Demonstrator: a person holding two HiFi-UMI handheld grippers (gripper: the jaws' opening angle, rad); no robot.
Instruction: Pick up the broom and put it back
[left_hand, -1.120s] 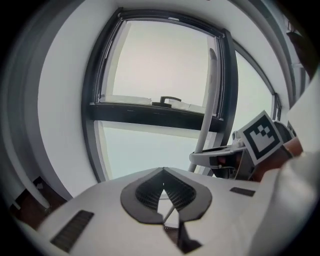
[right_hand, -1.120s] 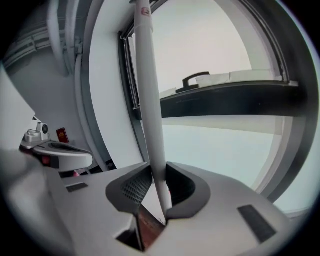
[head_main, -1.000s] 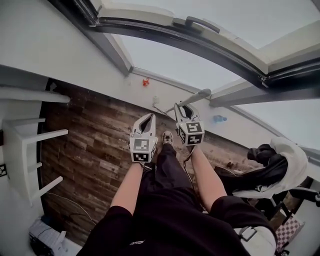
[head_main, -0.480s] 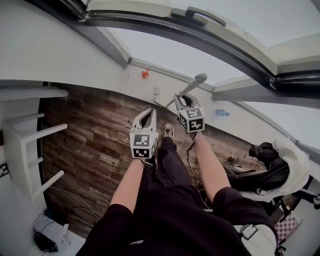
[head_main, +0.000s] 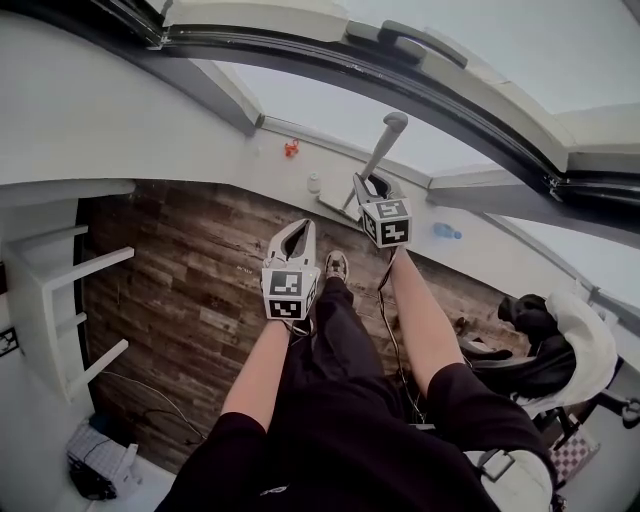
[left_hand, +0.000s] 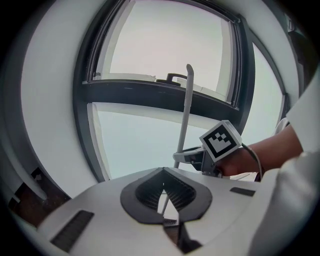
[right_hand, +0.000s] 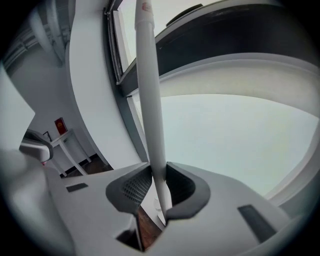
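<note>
White shelf rack (head_main: 62, 290) is sitting at far left on the wood plank floor (head_main: 190, 290). Next over, the left gripper (head_main: 299, 228) is hanging above the person's leg with its jaws closed tip to tip on nothing, and its own view (left_hand: 163, 169) is showing only an empty gap behind the pads. Just to its right and further out toward the window wall, the right gripper (head_main: 366, 186) is clamping the broom (head_main: 381, 150). The right gripper view is showing the pale handle (right_hand: 150, 100) pinched between the pads (right_hand: 157, 169). The handle's long axis is running near upright, leaning a little, with its top rising up in front of the window frame (head_main: 400, 75). The brush end is not showing clearly in any view. From the left gripper the broom (left_hand: 186, 115) is lying to the right and ahead, so the right hand is likely doing the set-down alone, probably against the wall. Chair with draped clothes (head_main: 560, 350) is sitting at far right, well apart.
</note>
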